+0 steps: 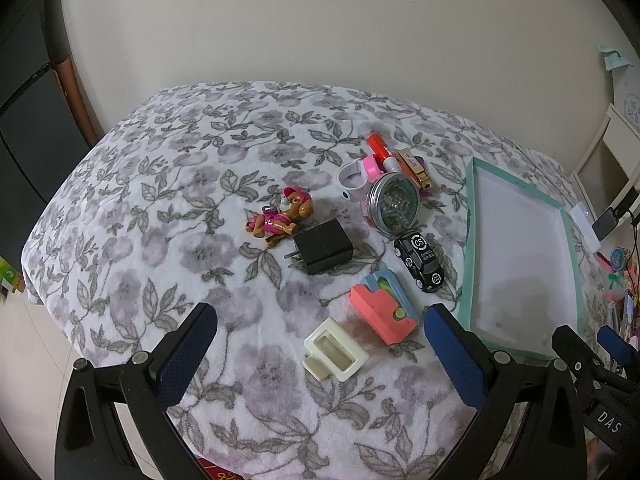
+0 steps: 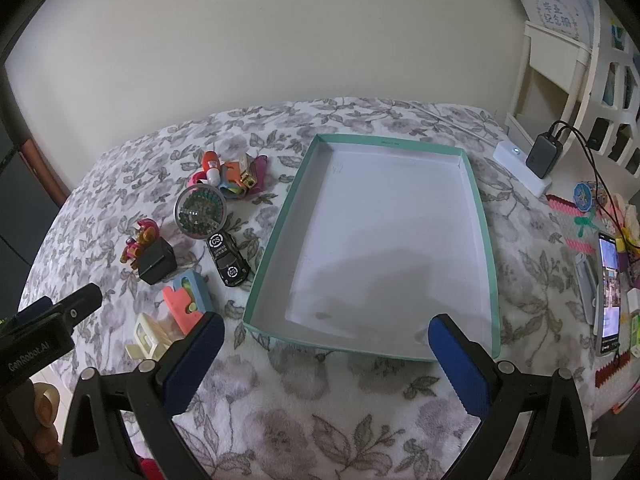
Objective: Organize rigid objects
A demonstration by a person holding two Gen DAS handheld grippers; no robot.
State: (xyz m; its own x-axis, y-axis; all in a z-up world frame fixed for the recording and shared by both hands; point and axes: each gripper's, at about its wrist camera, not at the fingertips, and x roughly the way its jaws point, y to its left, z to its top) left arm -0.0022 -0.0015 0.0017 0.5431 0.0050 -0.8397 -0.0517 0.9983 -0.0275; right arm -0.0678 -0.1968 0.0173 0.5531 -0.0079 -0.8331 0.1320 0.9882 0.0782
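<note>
Two claws hang spread wide and empty over the near edge of a bed with a floral blanket (image 1: 168, 184). From the left claw (image 1: 320, 336) outward, the nearest thing is a cream rectangular frame (image 1: 335, 354), lying flat almost directly between the blue pads; just beyond it and slightly right sits a coral and blue block toy (image 1: 383, 308), then a black toy car (image 1: 420, 262) whose long axis runs away from the claw and a little to the right, nose toward the near side. A black plug adapter (image 1: 323, 251) and a pink pup figure (image 1: 282, 216) lie further out, with a round clear jar (image 1: 394, 205) and a small heap of colourful bits behind it. The right claw (image 2: 326, 344) faces the near rim of a teal tray (image 2: 280, 240), whose white inside holds nothing; its long axis runs away from that claw. All loose pieces lie left of the tray, close by but outside it. I judge the left claw the nearer one for a first pick, the cream frame likeliest, then a carry rightward over the tray's left wall.
</note>
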